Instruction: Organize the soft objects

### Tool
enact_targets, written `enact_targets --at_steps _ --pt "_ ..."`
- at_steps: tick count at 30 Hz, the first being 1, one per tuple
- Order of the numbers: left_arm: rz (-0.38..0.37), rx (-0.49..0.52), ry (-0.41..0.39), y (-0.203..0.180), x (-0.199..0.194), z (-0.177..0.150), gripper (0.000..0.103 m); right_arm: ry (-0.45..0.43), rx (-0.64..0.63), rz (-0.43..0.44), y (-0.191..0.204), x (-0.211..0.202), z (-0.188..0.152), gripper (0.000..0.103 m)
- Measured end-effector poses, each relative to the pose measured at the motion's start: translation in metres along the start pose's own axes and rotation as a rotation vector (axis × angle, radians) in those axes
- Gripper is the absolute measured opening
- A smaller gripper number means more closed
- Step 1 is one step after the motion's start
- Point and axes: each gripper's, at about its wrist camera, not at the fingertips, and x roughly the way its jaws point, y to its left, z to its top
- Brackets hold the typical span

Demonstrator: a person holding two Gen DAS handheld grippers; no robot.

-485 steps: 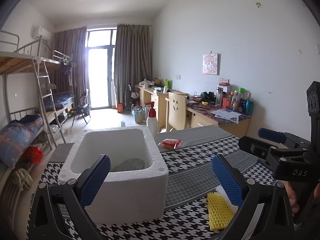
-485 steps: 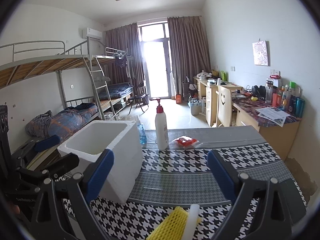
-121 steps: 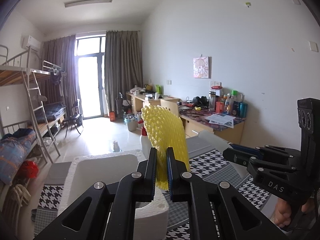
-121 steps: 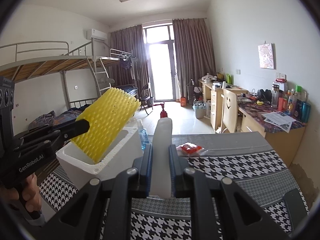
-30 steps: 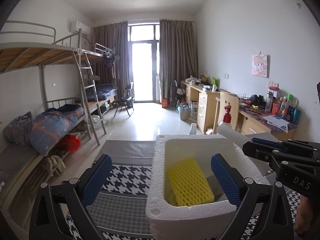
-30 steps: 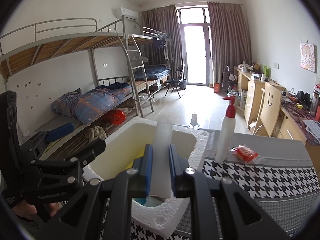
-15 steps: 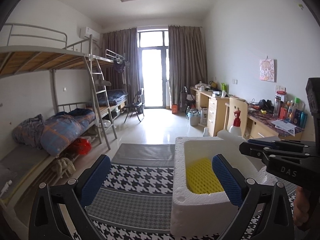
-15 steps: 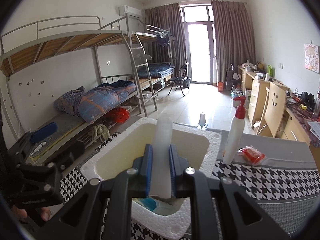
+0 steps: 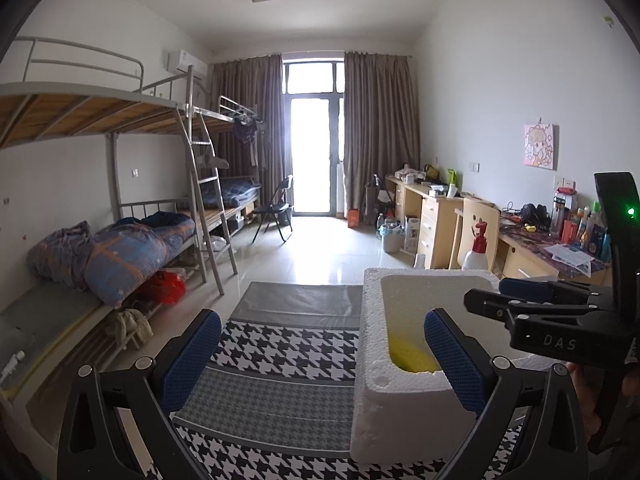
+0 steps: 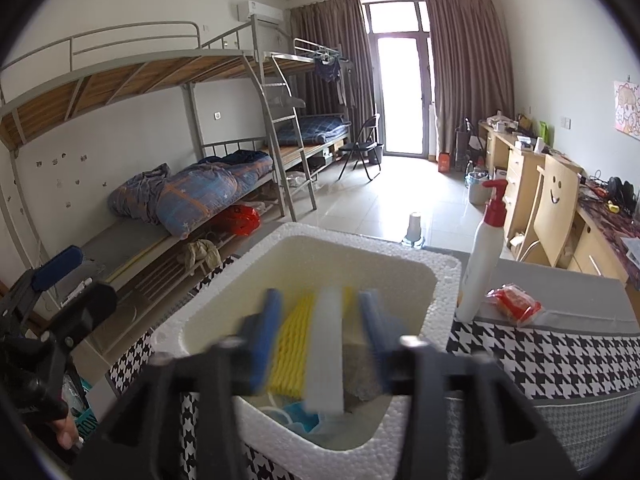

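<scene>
The right gripper fingers are opening, the white foam strip loose between them.

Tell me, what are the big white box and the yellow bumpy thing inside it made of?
The white box looks like styrofoam: matte, with a grainy, beaded rim and thick walls. The yellow thing seems to be soft foam netting, judging by its ribbed open mesh, though blur leaves that a guess.

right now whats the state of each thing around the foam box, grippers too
foam box: lidless, upright on the table
yellow foam net: lying inside the box
white foam strip: between the right gripper's pads, over the box
right gripper: jaws opening
left gripper: open, nothing in it
pump bottle: upright beside the box
</scene>
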Motion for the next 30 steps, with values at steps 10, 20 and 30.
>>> enact_targets --at_steps 10,20,30 --pt "-0.024 0.001 0.003 -0.001 -0.002 -0.003 0.102 -0.036 0.019 -0.021 -0.004 -0.017 -0.003 0.082" --pt "-0.062 0.016 -0.005 -0.012 -0.015 -0.003 0.102 -0.096 0.02 -0.056 -0.009 -0.047 -0.013 0.101" --pt "-0.109 0.026 -0.027 -0.026 -0.037 -0.006 0.102 -0.142 0.044 -0.079 -0.012 -0.079 -0.027 0.101"
